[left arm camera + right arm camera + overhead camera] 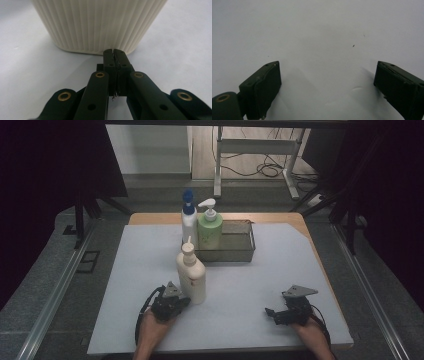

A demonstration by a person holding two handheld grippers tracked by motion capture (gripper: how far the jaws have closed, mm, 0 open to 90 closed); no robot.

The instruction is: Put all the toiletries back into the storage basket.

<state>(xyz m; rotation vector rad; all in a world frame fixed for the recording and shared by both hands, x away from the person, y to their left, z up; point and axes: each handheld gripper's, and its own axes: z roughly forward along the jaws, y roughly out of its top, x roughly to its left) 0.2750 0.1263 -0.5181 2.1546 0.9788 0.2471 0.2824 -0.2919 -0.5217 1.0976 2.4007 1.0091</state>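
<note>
A cream ribbed pump bottle (191, 276) stands upright on the white mat, left of centre. My left gripper (181, 301) sits at its base, jaws shut with nothing between them. In the left gripper view the closed tips (114, 51) almost touch the ribbed bottle wall (100, 25). My right gripper (270, 312) rests low on the mat at the near right, jaws wide open. In the right gripper view its two fingers (264, 85) frame bare mat, my right gripper (327, 75) holding nothing.
A wire mesh basket (235, 245) stands at the back of the white mat (300, 265), with a green pump bottle (209, 227) in its left end. A white bottle with a blue cap (188, 217) stands just left of it. Black curtains flank the table.
</note>
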